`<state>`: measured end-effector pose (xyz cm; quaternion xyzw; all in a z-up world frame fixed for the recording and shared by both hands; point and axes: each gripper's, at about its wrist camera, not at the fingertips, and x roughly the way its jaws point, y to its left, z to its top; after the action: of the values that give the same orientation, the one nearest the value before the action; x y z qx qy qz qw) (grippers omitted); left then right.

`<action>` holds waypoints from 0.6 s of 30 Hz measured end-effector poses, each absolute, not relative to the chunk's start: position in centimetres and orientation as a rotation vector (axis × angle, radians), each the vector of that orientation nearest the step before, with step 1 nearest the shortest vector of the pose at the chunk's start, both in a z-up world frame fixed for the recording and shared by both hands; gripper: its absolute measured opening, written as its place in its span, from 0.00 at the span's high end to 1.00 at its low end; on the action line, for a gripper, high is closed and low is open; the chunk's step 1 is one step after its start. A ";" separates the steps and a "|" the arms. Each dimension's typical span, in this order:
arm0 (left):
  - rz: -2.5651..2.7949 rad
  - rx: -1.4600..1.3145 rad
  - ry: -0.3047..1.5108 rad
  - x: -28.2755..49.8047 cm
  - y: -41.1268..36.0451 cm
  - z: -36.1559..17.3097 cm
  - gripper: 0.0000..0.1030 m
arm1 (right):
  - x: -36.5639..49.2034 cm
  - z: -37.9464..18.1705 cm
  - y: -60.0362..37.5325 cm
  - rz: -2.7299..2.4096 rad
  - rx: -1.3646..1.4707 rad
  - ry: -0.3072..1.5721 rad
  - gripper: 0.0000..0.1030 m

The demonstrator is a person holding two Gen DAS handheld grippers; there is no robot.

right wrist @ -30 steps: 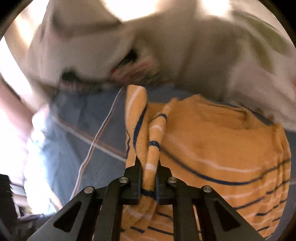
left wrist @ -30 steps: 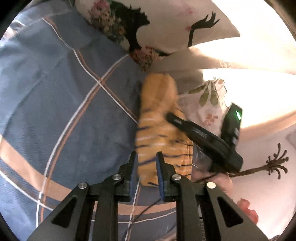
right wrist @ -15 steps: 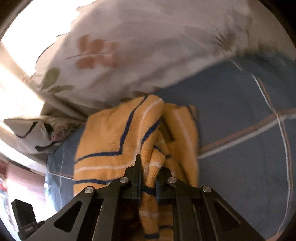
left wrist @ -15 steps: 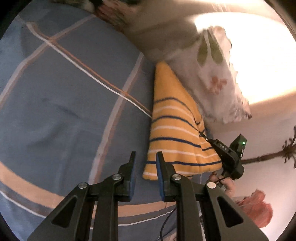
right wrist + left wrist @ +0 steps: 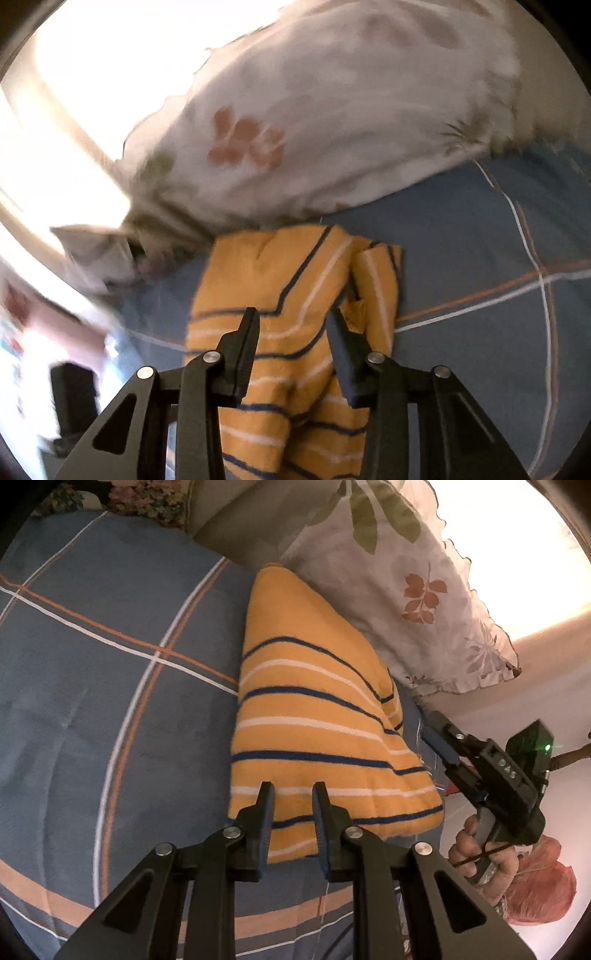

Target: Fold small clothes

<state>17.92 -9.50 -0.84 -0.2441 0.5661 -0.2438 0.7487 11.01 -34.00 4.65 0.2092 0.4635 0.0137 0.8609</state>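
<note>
A small orange garment (image 5: 314, 716) with blue and white stripes lies folded on the blue plaid bedsheet (image 5: 92, 701). My left gripper (image 5: 293, 794) hovers over its near edge, open, holding nothing. My right gripper (image 5: 439, 734) shows at the garment's right side in the left wrist view, open. In the right wrist view the right gripper (image 5: 293, 321) is open over the garment (image 5: 280, 280), with the cloth lying loose between and below the fingers.
A white floral pillow (image 5: 406, 572) lies against the garment's far side and also shows in the right wrist view (image 5: 332, 110). A second patterned pillow (image 5: 147, 494) is at the top left. The bed edge runs on the right, past a hand (image 5: 476, 849).
My right gripper has opened and let go of the garment's edge. My left gripper had released it earlier and moved closer over the near edge. The garment now lies flatter.
</note>
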 end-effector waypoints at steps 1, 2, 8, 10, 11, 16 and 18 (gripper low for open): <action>-0.534 -0.524 1.236 17.8 -9.7 -0.7 0.82 | 11.2 4.3 -33.3 0.011 0.394 0.998 0.49; -0.534 -0.513 1.232 17.8 -9.8 -0.6 0.82 | 11.2 3.5 -32.6 -0.020 0.360 1.037 0.41; -0.514 -0.498 1.218 18.4 -9.3 -0.1 0.82 | 9.5 -0.3 -31.5 0.034 0.342 1.147 0.82; -0.505 -0.498 1.205 19.0 -9.0 0.1 0.79 | 8.6 -0.8 -33.4 -0.004 0.385 1.149 0.84; -0.501 -0.499 1.201 19.3 -8.9 0.1 0.76 | 8.5 -1.4 -34.3 -0.020 0.414 1.160 0.84; -0.506 -0.524 1.241 22.2 -8.7 -1.7 0.60 | 8.2 -1.5 -36.3 0.009 0.542 1.138 0.77; -0.513 -0.534 1.271 23.4 -9.0 -2.7 0.53 | 7.7 -0.5 -37.2 0.002 0.575 1.080 0.66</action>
<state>23.45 -9.00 -2.75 -0.2436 0.5798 -0.2338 0.7415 7.75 -37.17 -0.50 0.2698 0.5070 0.0008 0.8186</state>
